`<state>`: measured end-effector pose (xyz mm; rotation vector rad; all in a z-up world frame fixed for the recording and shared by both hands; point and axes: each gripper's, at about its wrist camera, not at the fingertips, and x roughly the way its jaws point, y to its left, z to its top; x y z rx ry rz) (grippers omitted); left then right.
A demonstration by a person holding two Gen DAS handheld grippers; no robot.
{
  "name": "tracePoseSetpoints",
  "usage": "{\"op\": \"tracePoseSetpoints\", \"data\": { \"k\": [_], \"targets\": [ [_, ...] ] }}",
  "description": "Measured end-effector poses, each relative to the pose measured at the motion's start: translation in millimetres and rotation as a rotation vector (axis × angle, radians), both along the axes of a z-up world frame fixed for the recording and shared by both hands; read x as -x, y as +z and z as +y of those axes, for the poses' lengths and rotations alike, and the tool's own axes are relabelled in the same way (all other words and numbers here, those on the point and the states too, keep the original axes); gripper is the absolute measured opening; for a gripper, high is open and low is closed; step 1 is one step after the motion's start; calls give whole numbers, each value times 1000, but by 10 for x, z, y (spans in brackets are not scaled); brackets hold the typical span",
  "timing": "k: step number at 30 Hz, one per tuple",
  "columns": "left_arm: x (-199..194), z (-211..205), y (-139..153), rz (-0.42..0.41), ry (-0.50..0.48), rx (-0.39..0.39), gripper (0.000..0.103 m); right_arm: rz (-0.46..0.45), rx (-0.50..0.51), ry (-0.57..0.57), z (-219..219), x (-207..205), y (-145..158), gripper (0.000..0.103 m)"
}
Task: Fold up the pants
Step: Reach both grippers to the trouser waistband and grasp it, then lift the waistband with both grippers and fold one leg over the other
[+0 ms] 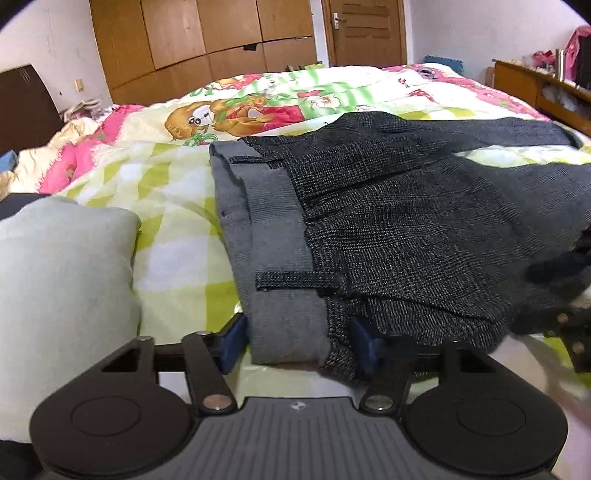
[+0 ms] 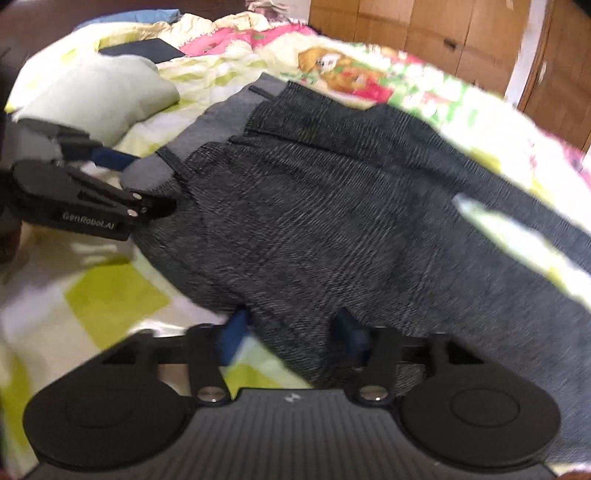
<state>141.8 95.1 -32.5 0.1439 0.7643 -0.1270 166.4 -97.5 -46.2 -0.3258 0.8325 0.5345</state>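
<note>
Now | pants (image 1: pixel 388 229): dark woven tweed, smooth grey waistband | both hand-held grippers (image 1: pixel 295 343) (image 2: pixel 291 332): grasping pants

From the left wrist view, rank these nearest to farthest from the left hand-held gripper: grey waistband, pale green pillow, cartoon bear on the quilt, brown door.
1. grey waistband, between the fingers of the left hand-held gripper.
2. pale green pillow, just to the left.
3. cartoon bear, mid-bed, beyond the pants.
4. brown door, on the far wall.
</note>
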Motion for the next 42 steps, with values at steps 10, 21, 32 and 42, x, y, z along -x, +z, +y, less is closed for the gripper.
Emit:
{"op": "tracePoseSetpoints", "data": {
  "k": [10,21,32,42],
  "targets": [
    [334,250,150,38,39,-76,69,100,-64,92,341,333,67,29],
    [767,197,447,-31,87,-173,66,61,-254,-102,-466,555,497,44],
    [570,-999,548,-93,-133,-95,66,-81,-222,-918,-3377,355,342,51],
    [108,-1715,131,55,-274,-85,67,-13,-43,-1027,-3964,-44,97,54]
  ]
}}
